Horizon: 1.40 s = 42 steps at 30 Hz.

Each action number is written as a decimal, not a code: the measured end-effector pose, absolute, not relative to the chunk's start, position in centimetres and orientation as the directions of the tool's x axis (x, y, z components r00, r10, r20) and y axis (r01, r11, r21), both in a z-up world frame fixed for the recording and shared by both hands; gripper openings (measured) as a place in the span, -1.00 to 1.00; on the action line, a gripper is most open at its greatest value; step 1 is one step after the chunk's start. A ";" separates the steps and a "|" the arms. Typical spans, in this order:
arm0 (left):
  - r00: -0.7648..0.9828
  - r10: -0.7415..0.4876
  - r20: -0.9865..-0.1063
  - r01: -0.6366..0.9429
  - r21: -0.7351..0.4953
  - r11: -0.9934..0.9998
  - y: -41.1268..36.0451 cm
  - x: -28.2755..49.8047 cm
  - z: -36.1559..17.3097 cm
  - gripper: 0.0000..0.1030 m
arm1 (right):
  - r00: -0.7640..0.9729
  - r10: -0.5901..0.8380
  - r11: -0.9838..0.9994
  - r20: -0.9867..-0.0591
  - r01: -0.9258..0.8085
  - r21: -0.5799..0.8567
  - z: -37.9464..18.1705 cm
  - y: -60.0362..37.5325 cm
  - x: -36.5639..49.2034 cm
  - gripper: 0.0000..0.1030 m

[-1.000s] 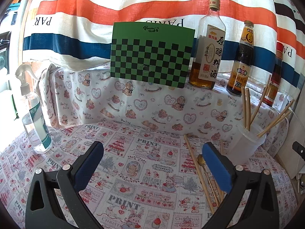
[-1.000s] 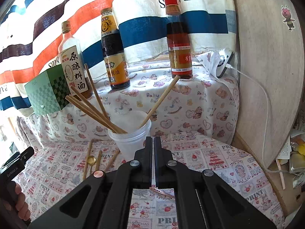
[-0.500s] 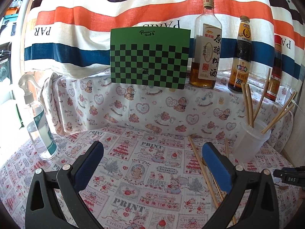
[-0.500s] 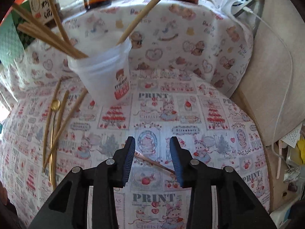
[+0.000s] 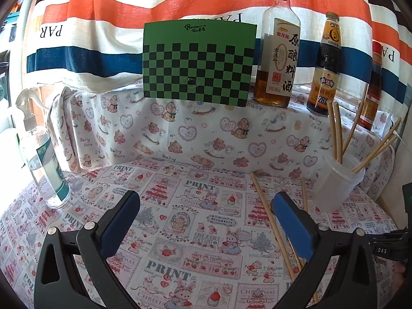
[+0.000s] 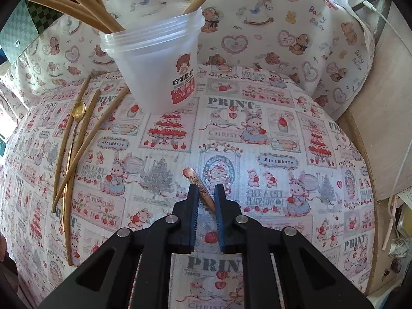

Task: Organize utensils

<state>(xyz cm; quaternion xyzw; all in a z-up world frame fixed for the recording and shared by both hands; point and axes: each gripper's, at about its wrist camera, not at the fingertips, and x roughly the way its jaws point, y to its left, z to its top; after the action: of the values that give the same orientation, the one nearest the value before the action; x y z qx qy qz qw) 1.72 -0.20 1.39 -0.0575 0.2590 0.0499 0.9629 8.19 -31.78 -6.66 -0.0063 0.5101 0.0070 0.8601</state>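
The right gripper (image 6: 206, 193) points steeply down at the counter (image 6: 283, 134), its jaws narrow and closing around a short wooden stick (image 6: 198, 186) that lies flat on the patterned cloth near the counter's front edge. The stick runs slantwise between the pads; whether they press on it yet I cannot tell. Toward the back edge stands a clear cup (image 6: 157, 69) holding several chopsticks (image 6: 77, 5). To its left, three more chopsticks (image 6: 77, 149) and a gold spoon (image 6: 78, 110) lie loose on the cloth, crossing each other. The left gripper (image 5: 206, 221) hovers over the middle of the counter with its jaws wide and nothing between them. A spray bottle (image 5: 43, 164) stands at the left edge, and sauce bottles (image 5: 279, 49) line the shelf behind.
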 end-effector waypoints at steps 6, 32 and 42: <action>0.860 0.067 -0.506 -0.109 -0.054 0.993 -0.9 1.7 1.3 0.99 | 0.482 0.116 0.989 -0.869 0.027 0.146 -6.5 -33.1 8.7 -0.86; 0.890 0.116 -0.442 -0.123 0.013 0.992 -1.7 0.8 2.0 0.99 | 0.549 0.007 0.999 -0.836 -0.035 -0.015 -4.2 -31.3 6.8 -0.48; 0.879 0.110 -0.464 -0.127 -0.007 0.992 -1.4 1.0 2.0 0.99 | 0.471 -0.006 0.991 -0.882 -0.112 -0.067 -6.0 -29.8 6.9 -0.84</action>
<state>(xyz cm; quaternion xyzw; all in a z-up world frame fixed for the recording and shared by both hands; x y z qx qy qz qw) 0.98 -1.39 1.96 -0.0186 0.2381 0.0611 0.9691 6.94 -29.80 -5.98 -0.0578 0.5134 0.0309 0.8557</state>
